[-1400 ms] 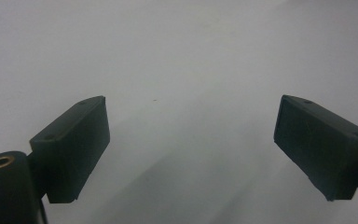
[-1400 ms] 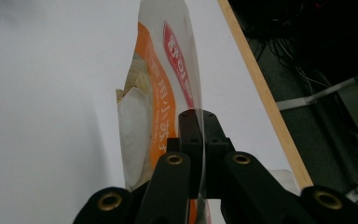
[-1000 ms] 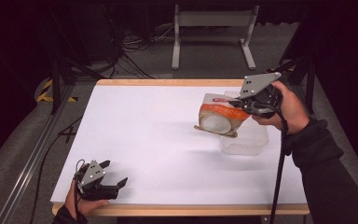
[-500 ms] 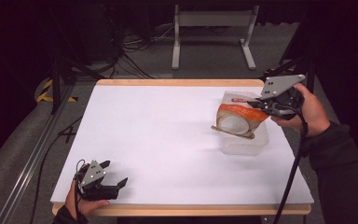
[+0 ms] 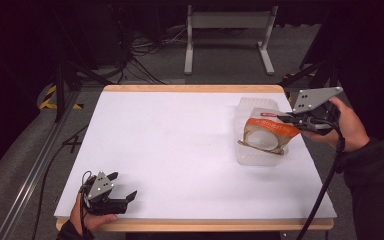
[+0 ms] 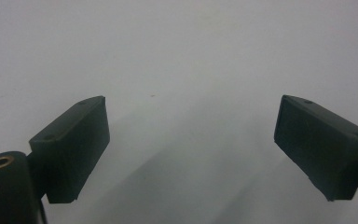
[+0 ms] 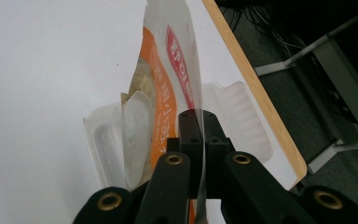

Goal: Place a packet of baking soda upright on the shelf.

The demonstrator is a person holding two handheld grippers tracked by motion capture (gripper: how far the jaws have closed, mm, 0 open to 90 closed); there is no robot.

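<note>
Right gripper (image 5: 286, 119) at the far right of the table, jaws pressed together on the edge of the orange-and-white food pouch (image 5: 264, 134); in the right gripper view (image 7: 196, 122) the thin clear film of the pouch (image 7: 161, 93) runs straight between the two closed jaws. Left gripper (image 5: 122, 192) low at the near left corner, jaws spread wide apart, nothing between them; left gripper view shows its fingers (image 6: 72, 144) over bare white surface. Big white table (image 5: 170, 150) with a wooden rim takes up most of the scene, dark floor, cables and a grey metal stand (image 5: 227, 30) beyond it. Clear plastic container (image 5: 260, 150) sits near the right edge of the table, open top, ribbed end visible in the right gripper view (image 7: 242, 116). Pouch hangs tilted over the container, lower end down inside it or resting on its rim, cannot tell which; upper end held up by the right gripper. Pouch has a round pale window and a red label strip near the top. Right hand (image 5: 347, 127) wraps the gripper body, black cable (image 5: 330, 180) trailing down from it. Left hand (image 5: 87, 220) holds the other gripper at the table's near edge, well apart from the container.
</note>
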